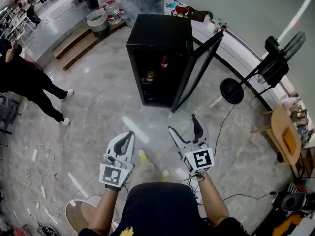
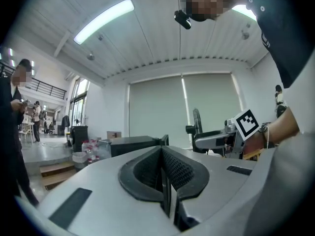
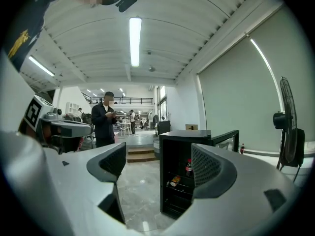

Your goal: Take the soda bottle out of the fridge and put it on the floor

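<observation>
A black mini fridge stands on the marble floor ahead, its glass door swung open to the right. On an upper shelf inside stands the soda bottle, dark with a red cap and label. In the right gripper view the soda bottle shows between the spread pads. My right gripper is open wide and empty, well short of the fridge. My left gripper is shut on nothing, low at the left. In the left gripper view the left gripper has its pads together.
An orange item lies on a lower fridge shelf. A standing fan and its cable are to the right, near a round wooden table. A person in black stands at the left. Water bottles and a bin are at the back.
</observation>
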{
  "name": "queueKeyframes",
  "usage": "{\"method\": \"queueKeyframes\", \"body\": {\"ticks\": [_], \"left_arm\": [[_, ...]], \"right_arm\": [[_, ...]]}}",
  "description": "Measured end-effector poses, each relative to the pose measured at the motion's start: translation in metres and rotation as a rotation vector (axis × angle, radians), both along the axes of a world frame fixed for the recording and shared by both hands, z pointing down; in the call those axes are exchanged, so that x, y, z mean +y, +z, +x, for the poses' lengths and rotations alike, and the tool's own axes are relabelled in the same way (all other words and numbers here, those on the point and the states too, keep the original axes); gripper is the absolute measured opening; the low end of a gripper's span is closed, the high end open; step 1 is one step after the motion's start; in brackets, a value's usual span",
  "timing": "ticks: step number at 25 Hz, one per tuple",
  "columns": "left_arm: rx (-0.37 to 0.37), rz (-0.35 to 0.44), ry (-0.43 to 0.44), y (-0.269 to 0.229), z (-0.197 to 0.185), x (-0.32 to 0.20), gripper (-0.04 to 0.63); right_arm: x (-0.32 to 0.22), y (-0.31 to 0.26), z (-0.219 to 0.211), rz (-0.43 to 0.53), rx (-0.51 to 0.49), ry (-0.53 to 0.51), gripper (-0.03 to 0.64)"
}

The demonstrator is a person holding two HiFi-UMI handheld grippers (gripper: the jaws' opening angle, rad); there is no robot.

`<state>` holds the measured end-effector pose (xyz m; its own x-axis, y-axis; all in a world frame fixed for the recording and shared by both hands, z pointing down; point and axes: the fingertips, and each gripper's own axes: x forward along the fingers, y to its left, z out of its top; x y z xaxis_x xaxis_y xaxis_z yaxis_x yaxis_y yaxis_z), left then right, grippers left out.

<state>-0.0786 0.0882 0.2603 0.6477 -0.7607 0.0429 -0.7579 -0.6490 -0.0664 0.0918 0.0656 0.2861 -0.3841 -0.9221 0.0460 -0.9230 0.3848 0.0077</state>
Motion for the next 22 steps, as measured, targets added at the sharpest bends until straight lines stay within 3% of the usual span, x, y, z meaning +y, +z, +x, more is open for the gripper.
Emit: {"method": "queueKeyframes", "body": {"ticks": [11,17,22], "left_arm": [[0.118,0.011,0.048,-0.011,-0.079,-0.131,0.015],[0.137,-0.001,0.069,-0.003,-0.107,-0.183,0.015],[0.127,-0.018,0.082,0.008,-0.113,-0.208,0.015]], "right_arm": [[-0.127,0.017,-0.048,-0.067,0.035,0.155,0.385],[-0.191,0.045,-0.058,-0.115,0.052,0.225,0.385],[-0.25,0.07,-0.043,-0.158,0.048,0.283,0.385]]}}
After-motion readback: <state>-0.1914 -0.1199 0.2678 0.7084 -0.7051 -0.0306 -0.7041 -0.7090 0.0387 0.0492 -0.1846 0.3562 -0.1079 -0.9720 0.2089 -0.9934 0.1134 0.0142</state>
